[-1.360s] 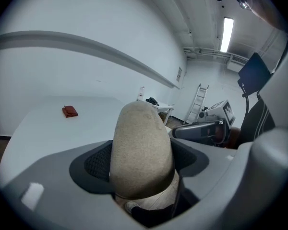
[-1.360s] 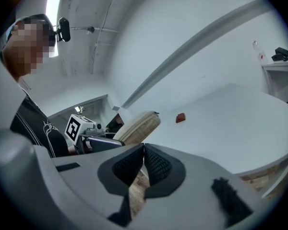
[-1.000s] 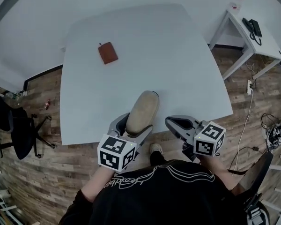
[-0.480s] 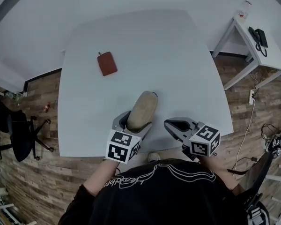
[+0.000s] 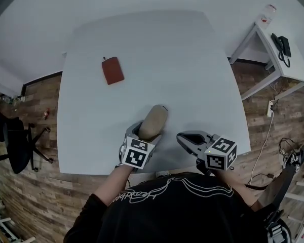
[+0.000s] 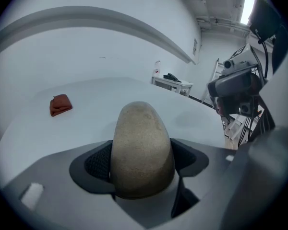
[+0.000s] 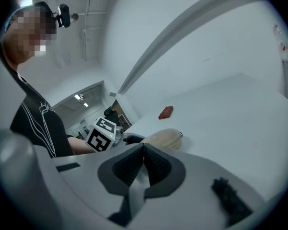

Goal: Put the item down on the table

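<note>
I had the left gripper (image 5: 142, 134) with fingers pinching the tan pouch (image 5: 155, 119), table (image 5: 192, 75) just beneath them; pouch not yet released; right gripper (image 5: 185, 138) fingers pressed together, nothing between

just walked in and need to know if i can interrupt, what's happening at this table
A person is at the white table with a gripper in each hand. The left gripper is clamped on a tan oval item, holding it low over the table's near edge. The right gripper is shut and empty beside it. A red-brown pouch lies farther back.
</note>
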`<state>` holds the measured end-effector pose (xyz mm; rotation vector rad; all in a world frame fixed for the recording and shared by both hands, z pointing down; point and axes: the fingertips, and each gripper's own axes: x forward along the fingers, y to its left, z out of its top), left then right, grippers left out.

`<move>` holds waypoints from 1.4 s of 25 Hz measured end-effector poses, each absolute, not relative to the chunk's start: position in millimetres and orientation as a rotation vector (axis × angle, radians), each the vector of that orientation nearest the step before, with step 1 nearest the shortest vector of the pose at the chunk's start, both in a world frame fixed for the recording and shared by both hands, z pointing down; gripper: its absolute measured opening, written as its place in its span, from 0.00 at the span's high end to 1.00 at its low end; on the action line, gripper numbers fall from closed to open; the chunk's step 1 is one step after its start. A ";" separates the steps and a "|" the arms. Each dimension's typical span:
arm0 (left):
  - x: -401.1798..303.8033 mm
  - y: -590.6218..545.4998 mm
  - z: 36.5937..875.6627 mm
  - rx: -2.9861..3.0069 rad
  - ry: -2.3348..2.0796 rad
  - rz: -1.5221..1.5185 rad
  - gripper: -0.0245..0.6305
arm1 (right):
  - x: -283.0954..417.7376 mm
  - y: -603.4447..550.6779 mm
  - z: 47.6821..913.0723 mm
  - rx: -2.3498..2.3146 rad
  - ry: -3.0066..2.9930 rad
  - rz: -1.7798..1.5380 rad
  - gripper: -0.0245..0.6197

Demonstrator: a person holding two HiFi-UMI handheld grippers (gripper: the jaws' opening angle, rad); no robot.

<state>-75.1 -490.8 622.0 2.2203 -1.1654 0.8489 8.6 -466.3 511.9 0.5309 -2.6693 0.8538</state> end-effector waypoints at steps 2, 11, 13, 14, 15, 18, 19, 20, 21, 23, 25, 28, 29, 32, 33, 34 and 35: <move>-74.7 -489.4 628.9 2.211 -1.162 0.855 0.39 | 8.5 -468.1 515.0 0.530 -2.660 0.853 0.95; -75.5 -487.7 642.4 2.241 -1.199 0.932 0.39 | 0.5 -473.7 516.1 0.512 -2.668 0.852 0.95; -73.7 -486.9 644.2 2.263 -1.213 0.962 0.38 | -0.8 -473.0 515.1 0.509 -2.670 0.855 0.95; -72.8 -487.1 645.1 2.270 -1.212 0.968 0.38 | -1.7 -472.7 513.8 0.506 -2.673 0.853 0.95; -71.9 -487.1 646.0 2.272 -1.205 0.968 0.38 | -2.9 -472.4 512.1 0.502 -2.677 0.850 0.95; -71.2 -484.0 645.1 2.277 -1.185 0.952 0.34 | -6.0 -468.0 507.3 0.495 -2.687 0.838 0.95; -72.0 -482.3 642.7 2.282 -1.189 0.945 0.33 | -6.3 -465.6 505.8 0.495 -2.689 0.835 0.95; -73.3 -479.7 639.4 2.287 -1.194 0.935 0.31 | -6.1 -462.9 504.3 0.497 -2.691 0.832 0.95; -75.3 -475.8 635.5 2.288 -1.196 0.921 0.30 | -5.6 -459.9 502.9 0.500 -2.692 0.831 0.95; -82.1 -465.3 625.6 2.275 -1.195 0.876 0.29 | -5.3 -453.5 500.3 0.506 -2.696 0.834 0.95; -90.8 -452.9 611.5 2.255 -1.196 0.803 0.29 | -7.0 -445.0 498.7 0.509 -2.701 0.841 0.95; -99.2 -433.1 583.7 2.226 -1.186 0.645 0.31 | -13.2 -427.2 495.8 0.511 -2.712 0.842 0.95; -98.4 -425.4 572.8 2.226 -1.170 0.585 0.31 | -15.6 -419.6 493.9 0.510 -2.717 0.840 0.95; -92.6 -395.8 541.7 2.243 -1.139 0.457 0.40 | -21.0 -390.7 485.2 0.514 -2.739 0.817 0.95; -92.2 -383.1 533.1 2.244 -1.140 0.427 0.44 | -22.7 -378.8 481.4 0.521 -2.749 0.805 0.95; -92.9 -368.6 524.9 2.241 -1.139 0.395 0.49 | -24.5 -365.8 477.6 0.530 -2.759 0.794 0.95; -94.2 -352.5 516.7 2.236 -1.132 0.357 0.59 | -26.6 -351.7 474.1 0.540 -2.767 0.786 0.95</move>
